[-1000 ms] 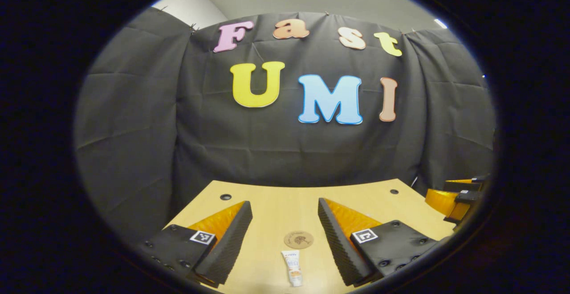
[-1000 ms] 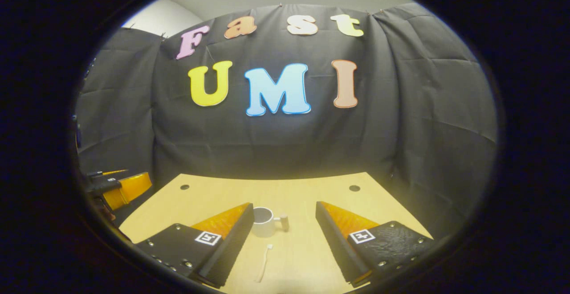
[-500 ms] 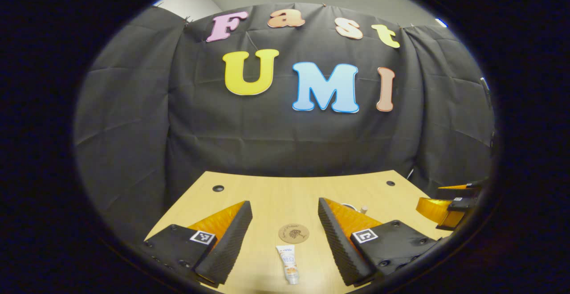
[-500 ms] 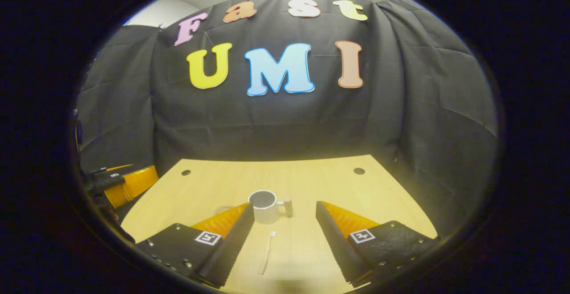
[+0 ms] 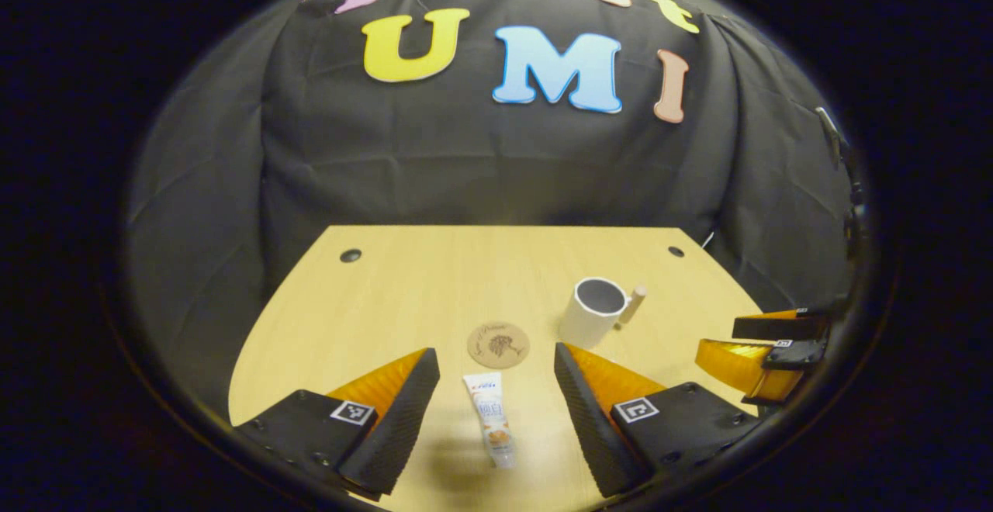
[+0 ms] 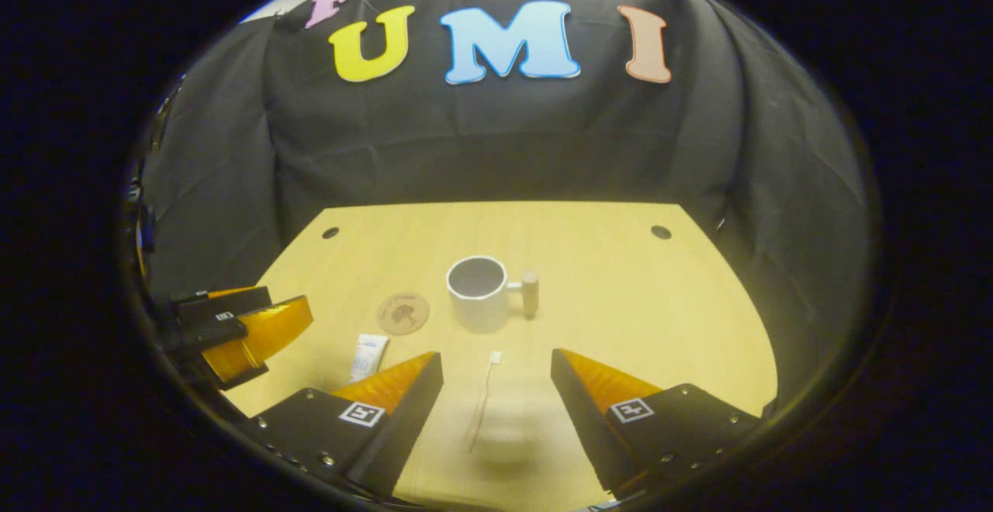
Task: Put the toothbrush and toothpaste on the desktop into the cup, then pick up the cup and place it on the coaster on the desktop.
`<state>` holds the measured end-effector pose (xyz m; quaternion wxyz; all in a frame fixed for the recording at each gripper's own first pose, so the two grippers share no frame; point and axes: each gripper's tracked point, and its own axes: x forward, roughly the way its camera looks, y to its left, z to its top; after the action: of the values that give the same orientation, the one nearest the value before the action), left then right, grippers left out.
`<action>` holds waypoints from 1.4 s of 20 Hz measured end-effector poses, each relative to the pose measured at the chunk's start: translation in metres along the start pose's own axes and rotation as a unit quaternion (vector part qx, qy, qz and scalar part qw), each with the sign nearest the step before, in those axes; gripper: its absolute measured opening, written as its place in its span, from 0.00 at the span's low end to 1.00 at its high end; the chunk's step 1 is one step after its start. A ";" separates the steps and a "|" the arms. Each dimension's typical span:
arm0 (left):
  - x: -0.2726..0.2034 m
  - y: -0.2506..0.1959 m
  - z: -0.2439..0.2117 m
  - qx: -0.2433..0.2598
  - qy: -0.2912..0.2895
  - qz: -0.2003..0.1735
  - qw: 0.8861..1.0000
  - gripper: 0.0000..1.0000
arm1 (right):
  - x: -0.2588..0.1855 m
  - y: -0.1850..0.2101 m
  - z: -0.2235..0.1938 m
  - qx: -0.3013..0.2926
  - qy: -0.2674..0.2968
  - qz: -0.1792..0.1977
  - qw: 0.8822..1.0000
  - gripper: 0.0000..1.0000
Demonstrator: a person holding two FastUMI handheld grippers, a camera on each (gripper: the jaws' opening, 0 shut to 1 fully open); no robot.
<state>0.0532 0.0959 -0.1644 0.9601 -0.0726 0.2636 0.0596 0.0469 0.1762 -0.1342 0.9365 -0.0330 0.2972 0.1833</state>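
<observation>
A white toothpaste tube (image 5: 489, 417) lies on the wooden desktop (image 5: 434, 279) between the fingers of my open left gripper (image 5: 496, 396), which hovers above it. Just beyond it sits a round brown coaster (image 5: 498, 344), and to its right stands a white cup (image 5: 593, 313) with a wooden handle. In the right gripper view a thin white toothbrush (image 6: 482, 399) lies between the fingers of my open right gripper (image 6: 496, 396), with the cup (image 6: 477, 292) behind it, the coaster (image 6: 403, 312) to the cup's left and the toothpaste (image 6: 368, 355) partly hidden by a finger.
The other gripper (image 5: 764, 349) shows at the right edge of the left gripper view, and at the left edge (image 6: 225, 330) of the right gripper view. Black cloth walls close the desk at the back and sides. Two small holes (image 6: 660, 231) mark the far corners.
Both grippers have tilted down and risen over the desk, so more desktop shows. Cup, coaster, toothpaste and toothbrush have come into fuller view. Both stay open.
</observation>
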 end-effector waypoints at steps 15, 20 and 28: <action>0.092 0.022 -0.141 -0.022 0.257 0.026 0.966 0.98 | 0.093 0.007 -0.102 0.033 0.262 -0.014 0.964 0.91; 0.090 0.030 -0.151 -0.018 0.283 0.053 0.958 0.99 | 0.107 0.003 -0.119 0.016 0.292 -0.026 0.956 0.92; 0.089 0.033 -0.133 -0.013 0.279 0.056 0.959 0.65 | 0.107 -0.004 -0.123 0.013 0.314 -0.039 0.949 0.68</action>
<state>0.0582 0.1120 -0.3272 0.8425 -0.0843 0.5237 0.0940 0.0623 0.1861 -0.2965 0.8027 -0.0882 0.5769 0.1228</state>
